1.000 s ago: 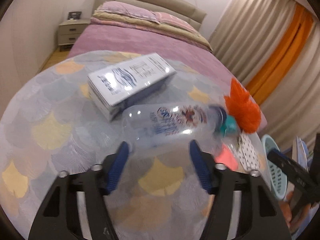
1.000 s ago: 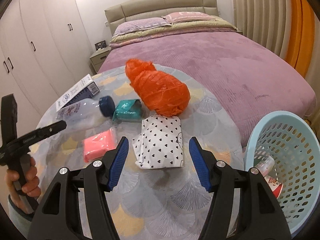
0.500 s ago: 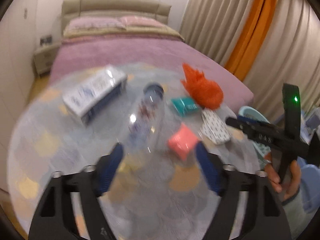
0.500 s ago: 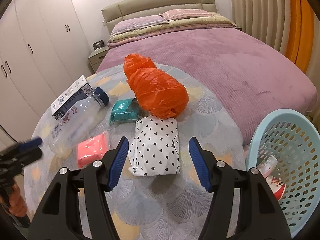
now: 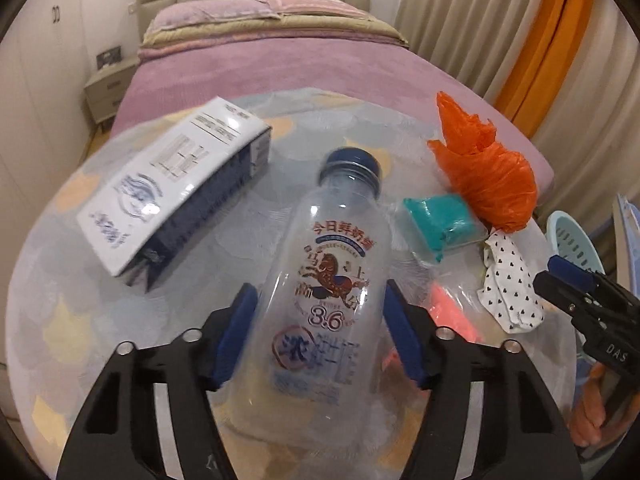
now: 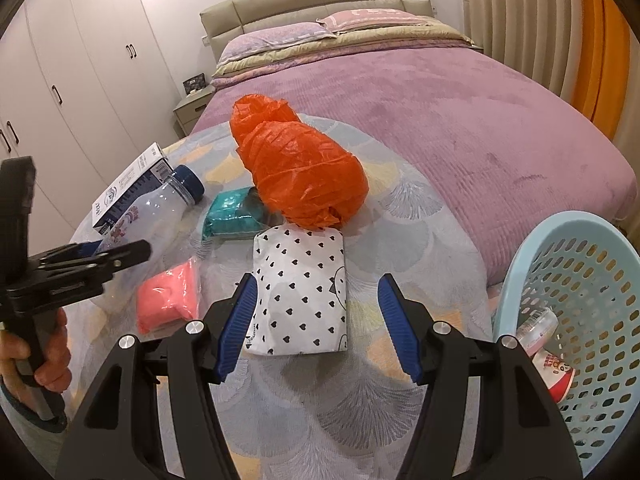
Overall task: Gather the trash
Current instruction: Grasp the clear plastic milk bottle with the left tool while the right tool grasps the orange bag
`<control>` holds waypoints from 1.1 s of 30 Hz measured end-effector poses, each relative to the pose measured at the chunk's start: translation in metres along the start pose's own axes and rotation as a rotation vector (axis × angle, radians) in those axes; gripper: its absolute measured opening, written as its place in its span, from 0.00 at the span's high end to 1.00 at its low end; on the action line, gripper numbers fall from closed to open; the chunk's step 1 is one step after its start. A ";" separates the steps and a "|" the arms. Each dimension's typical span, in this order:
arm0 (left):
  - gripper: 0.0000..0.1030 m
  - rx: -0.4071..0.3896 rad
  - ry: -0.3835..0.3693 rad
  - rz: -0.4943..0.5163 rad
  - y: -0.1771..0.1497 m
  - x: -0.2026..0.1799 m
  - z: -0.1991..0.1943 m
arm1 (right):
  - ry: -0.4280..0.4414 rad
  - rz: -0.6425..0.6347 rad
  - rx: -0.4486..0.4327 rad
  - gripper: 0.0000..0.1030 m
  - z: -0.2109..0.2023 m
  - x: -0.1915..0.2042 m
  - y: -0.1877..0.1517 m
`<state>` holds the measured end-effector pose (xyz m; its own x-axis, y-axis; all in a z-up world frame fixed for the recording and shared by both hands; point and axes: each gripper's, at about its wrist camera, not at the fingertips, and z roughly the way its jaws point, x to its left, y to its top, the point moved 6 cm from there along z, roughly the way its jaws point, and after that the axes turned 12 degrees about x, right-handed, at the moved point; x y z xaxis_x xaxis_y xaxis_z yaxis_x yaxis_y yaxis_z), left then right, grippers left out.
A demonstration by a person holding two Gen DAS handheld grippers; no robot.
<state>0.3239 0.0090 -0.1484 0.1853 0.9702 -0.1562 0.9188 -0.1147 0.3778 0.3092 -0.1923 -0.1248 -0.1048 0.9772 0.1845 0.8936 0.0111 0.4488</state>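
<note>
Left gripper (image 5: 320, 336) spread wide around a clear plastic bottle (image 5: 324, 300) lying on the round table (image 5: 60, 320), blue cap pointing away; pads alongside the bottle's sides, contact hard to judge through the clear plastic. Bottle's base cut off behind the gripper body. White and blue carton (image 5: 176, 188) just left of the bottle. Teal packet (image 5: 440, 224) to its right, touching the orange plastic bag (image 5: 488, 176). Pink packet (image 5: 452, 312) mostly hidden behind the right finger. Right gripper (image 6: 316, 328) wide open, holding nothing, hovering over the heart-print pouch (image 6: 304, 288), near edge of the pouch behind the fingers. Light blue basket (image 6: 576, 240) beside the table, cut off by the frame edge, with a small bottle (image 6: 540, 332) inside.
</note>
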 end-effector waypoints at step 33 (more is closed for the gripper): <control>0.48 -0.144 -0.066 0.007 -0.005 -0.022 -0.046 | -0.031 -0.097 -0.065 0.71 0.008 0.017 0.075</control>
<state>0.2990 -0.0016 -0.1055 0.2179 0.9529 -0.2109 0.8586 -0.0844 0.5056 0.3776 -0.1732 -0.0953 -0.1748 0.9784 0.1106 0.8496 0.0932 0.5191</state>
